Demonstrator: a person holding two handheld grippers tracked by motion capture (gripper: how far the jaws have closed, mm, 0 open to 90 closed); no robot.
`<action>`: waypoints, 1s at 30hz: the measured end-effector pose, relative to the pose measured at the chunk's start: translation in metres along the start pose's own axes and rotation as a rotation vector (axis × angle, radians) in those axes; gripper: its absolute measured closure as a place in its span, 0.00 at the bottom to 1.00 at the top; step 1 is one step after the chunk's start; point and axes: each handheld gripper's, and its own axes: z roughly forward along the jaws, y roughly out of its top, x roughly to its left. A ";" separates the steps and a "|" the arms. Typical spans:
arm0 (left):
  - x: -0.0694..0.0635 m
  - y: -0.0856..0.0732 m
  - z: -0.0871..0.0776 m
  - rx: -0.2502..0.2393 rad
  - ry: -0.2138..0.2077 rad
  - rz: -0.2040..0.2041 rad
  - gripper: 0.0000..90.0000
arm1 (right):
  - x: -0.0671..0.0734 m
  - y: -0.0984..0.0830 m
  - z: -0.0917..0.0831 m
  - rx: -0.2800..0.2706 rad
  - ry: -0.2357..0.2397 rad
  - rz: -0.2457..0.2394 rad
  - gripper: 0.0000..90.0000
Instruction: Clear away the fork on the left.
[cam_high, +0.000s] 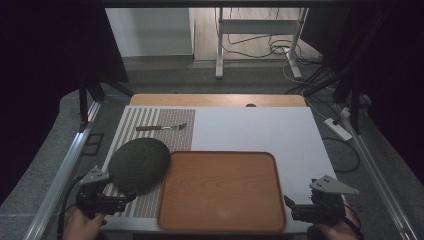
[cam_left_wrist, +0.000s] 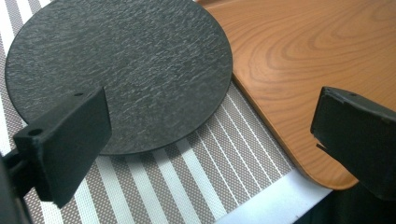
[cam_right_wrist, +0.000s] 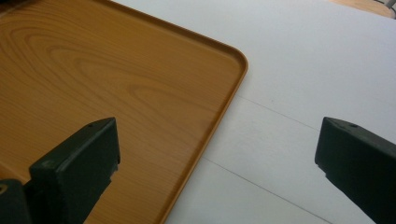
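Dark round plate (cam_high: 139, 164), cut off at the top and left in the left gripper view, so full outline only visible from the high view. Matte black, rough slate-like grain, lying flat on the striped placemat (cam_high: 161, 131) near the table's front left corner, right rim just beside the wooden tray (cam_high: 222, 186). Left gripper (cam_high: 122, 198) wide open, holding nothing, just off the plate's near edge. Right gripper (cam_high: 291, 206) also spread wide, empty, by the tray's front right corner. Fork-like utensil (cam_high: 161, 127) at the placemat's far edge, too small to identify.
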 end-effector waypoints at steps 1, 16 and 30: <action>0.001 0.001 0.001 0.002 0.001 -0.001 0.00 | 0.000 0.000 0.000 0.002 -0.001 0.000 0.00; 0.014 0.016 0.019 0.018 -0.009 0.015 0.00 | -0.002 0.000 -0.001 -0.005 -0.007 0.024 0.00; 0.026 0.035 0.041 0.025 -0.038 0.032 0.00 | -0.001 0.000 -0.001 -0.013 0.023 0.000 0.00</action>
